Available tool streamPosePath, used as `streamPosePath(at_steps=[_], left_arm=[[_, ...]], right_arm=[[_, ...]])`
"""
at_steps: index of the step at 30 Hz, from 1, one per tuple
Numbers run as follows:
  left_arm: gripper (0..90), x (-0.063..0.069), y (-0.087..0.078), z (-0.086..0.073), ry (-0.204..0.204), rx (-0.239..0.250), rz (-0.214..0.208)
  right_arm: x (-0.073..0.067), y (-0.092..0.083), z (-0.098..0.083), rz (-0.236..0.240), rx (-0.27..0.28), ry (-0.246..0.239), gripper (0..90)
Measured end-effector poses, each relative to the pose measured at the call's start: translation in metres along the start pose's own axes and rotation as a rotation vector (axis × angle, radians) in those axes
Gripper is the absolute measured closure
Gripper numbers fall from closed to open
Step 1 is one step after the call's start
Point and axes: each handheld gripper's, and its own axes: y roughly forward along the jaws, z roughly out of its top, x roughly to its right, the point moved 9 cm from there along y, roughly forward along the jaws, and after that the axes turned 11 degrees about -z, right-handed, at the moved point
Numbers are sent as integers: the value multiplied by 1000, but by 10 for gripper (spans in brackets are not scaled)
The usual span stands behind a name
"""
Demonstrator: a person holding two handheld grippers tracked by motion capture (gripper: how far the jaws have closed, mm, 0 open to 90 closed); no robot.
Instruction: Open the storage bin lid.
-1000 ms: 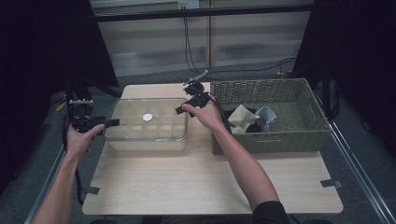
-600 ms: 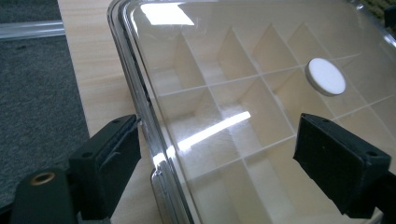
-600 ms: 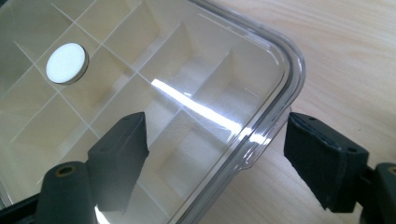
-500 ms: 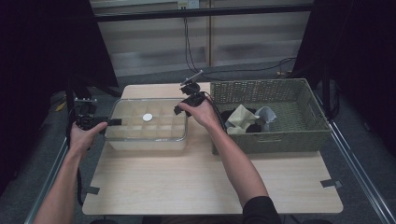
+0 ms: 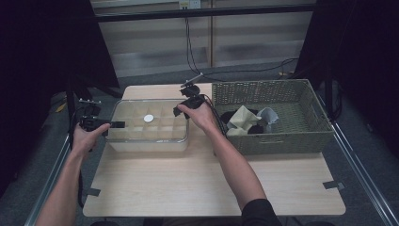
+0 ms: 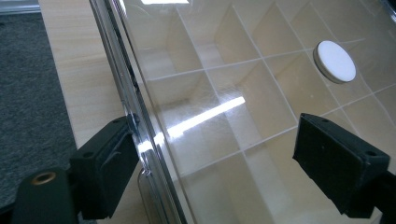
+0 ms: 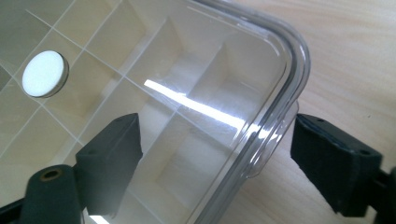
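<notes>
Both grippers' fingers [image 6: 341, 170] stand apart around the clear box's [image 5: 148, 127] edges; the right gripper [image 7: 217, 163] has just been opening. Squeeze both sides evenly, then lift the box flat.

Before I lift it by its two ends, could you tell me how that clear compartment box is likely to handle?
The clear box looks like rigid plastic, so it should stay stiff. Its glossy rim may prove slippery between the jaws. It holds little beyond a white disc, so it is probably light, and the disc may slide if tilted.
</notes>
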Motion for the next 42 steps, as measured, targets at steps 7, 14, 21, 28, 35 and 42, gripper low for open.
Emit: streamPosePath(at_steps=[7, 14, 21, 28, 35, 42], left_arm=[[127, 0, 2, -1, -5, -13, -19], [117, -1, 4, 0, -2, -10, -22], [159, -3, 0, 0, 3, 14, -34], [167, -2, -1, 1, -3, 35, -39], [198, -3, -5, 0, 0, 61, -44], [272, -3, -13, 2, 2, 84, -46]], right_arm=[[-2, 5, 2, -3, 10, 40, 166], [0, 8, 2, 61, 45, 120, 246], [6, 4, 3, 43, 78, 150, 320], [7, -2, 6, 44, 107, 188, 381], [6, -5, 4, 56, 118, 220, 411], [5, -11, 7, 63, 145, 215, 439]])
